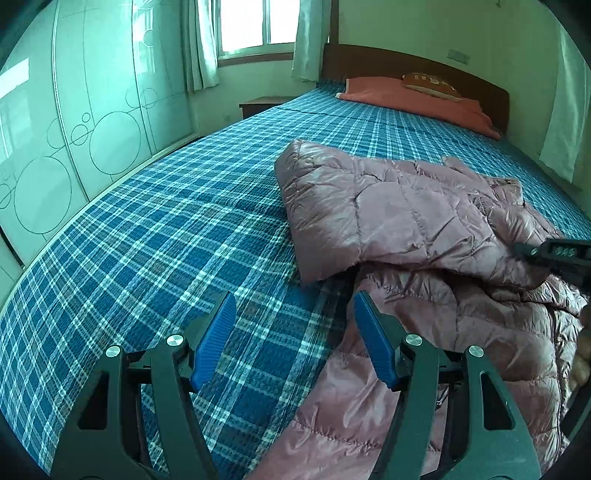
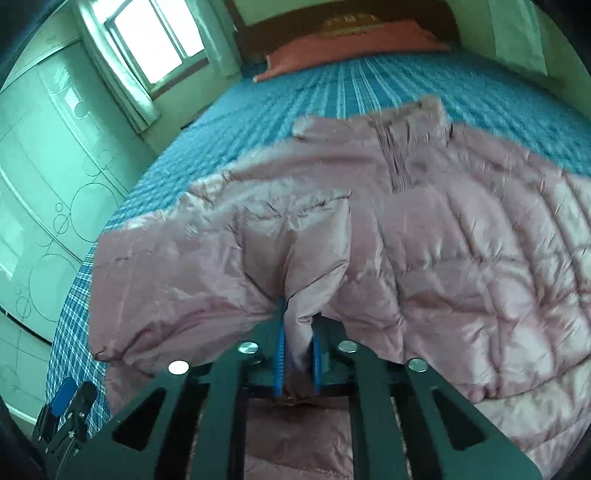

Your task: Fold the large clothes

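A pink quilted puffer jacket (image 1: 399, 214) lies on the blue plaid bed (image 1: 155, 236), partly folded over itself, its sleeve end toward the window. My left gripper (image 1: 293, 314) is open and empty, low over the bedspread just left of the jacket's near edge. My right gripper (image 2: 298, 332) is shut on a fold of the jacket (image 2: 461, 258) and holds that fold up over the rest of the garment; the collar and zip lie further off. The right gripper also shows at the right edge of the left wrist view (image 1: 554, 254), and the left gripper at the lower left of the right wrist view (image 2: 68, 410).
A salmon pillow (image 1: 410, 98) with a small brown cushion (image 1: 432, 85) lies at the wooden headboard (image 1: 424, 62). A wardrobe with circle patterns (image 1: 74, 140) runs along the bed's left side. A window with curtains (image 1: 255, 26) and a nightstand (image 1: 262, 103) stand at the far left corner.
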### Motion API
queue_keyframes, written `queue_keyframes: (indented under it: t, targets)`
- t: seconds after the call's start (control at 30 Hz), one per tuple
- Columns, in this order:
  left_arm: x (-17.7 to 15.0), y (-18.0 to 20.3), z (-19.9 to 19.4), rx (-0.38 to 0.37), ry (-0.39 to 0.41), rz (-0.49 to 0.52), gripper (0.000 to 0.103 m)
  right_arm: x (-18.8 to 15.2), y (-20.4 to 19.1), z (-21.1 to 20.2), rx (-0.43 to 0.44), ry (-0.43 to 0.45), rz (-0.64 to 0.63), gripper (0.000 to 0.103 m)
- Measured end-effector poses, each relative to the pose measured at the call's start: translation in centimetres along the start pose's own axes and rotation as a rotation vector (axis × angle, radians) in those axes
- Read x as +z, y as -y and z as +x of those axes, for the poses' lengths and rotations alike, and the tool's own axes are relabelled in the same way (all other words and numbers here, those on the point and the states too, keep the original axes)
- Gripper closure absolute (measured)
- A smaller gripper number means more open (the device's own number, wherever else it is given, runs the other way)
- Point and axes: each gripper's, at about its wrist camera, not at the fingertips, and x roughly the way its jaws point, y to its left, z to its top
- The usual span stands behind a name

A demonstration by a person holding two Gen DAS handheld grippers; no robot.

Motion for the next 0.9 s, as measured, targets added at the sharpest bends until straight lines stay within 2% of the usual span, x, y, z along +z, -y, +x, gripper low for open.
queue_keyframes:
  t: [0.1,0.27,0.47,0.57,0.6,0.67,0.73,0.77,0.83,0.9]
  targets:
    - [0.4,0.2,0.0,-0.006,0.01,0.001,0.036,1.1,1.8,-2.7,-0.048,0.078,-0.012,0.094]
    - [0.9,1.2,0.2,-0.015,0.015,0.014,0.035,1.7,6.6,-5.8,-0.171,0.138,-0.006,0.094]
    - [1.3,2.9,0.6,-0.018,0.014,0.048,0.035,1.6,14.0,-6.1,-0.302,0.111,0.047,0.094]
    - [1.4,3.8,1.1,-0.021,0.006,0.066,0.035,0.7,17.2,-5.4,-0.305,0.051,0.083,0.094]
    - [1.4,4.1,1.2,-0.021,0.003,0.07,0.035,0.8,17.8,-4.7,-0.289,0.029,0.094,0.092]
    - [1.6,4.5,1.5,-0.026,-0.003,0.076,0.035,0.2,18.5,-4.8,-0.28,0.011,0.109,0.083]
    - [2.1,5.2,1.9,-0.038,-0.003,0.086,0.035,0.1,18.5,-5.5,-0.3,0.032,0.116,0.062]
    - [2.6,5.5,2.1,-0.045,-0.002,0.088,0.035,0.5,18.5,-6.3,-0.322,0.069,0.118,0.058]
    - [3.7,6.0,2.5,-0.064,-0.001,0.076,0.035,1.0,17.5,-7.6,-0.359,0.134,0.111,0.054]
    - [5.4,6.9,3.2,-0.096,0.005,0.061,0.035,1.9,16.8,-7.9,-0.345,0.161,0.106,0.054]
